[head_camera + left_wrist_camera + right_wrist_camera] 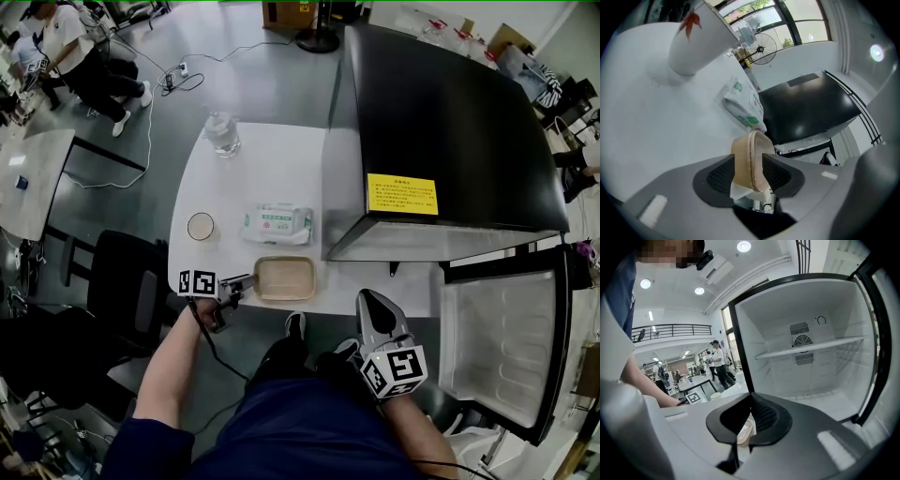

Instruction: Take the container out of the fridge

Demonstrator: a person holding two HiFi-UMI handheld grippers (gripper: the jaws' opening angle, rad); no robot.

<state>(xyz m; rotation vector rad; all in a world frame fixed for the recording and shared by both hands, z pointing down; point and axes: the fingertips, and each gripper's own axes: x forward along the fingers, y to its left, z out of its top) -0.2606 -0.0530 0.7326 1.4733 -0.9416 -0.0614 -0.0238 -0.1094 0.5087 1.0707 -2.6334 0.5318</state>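
Left gripper [246, 281]: fingers wide apart around the left rim of the tan rectangular lidded plastic container [286, 277], not pinching.
Container: near edge of the white bench [272, 169], outside the black fridge [450, 112].
Right gripper [367, 300]: fingers closed, empty.
Release: back the left fingers straight off, no dragging.

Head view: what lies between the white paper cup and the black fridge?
Only a flat white-and-green wipes pack, between white paper cup and black fridge, shown in the head view.
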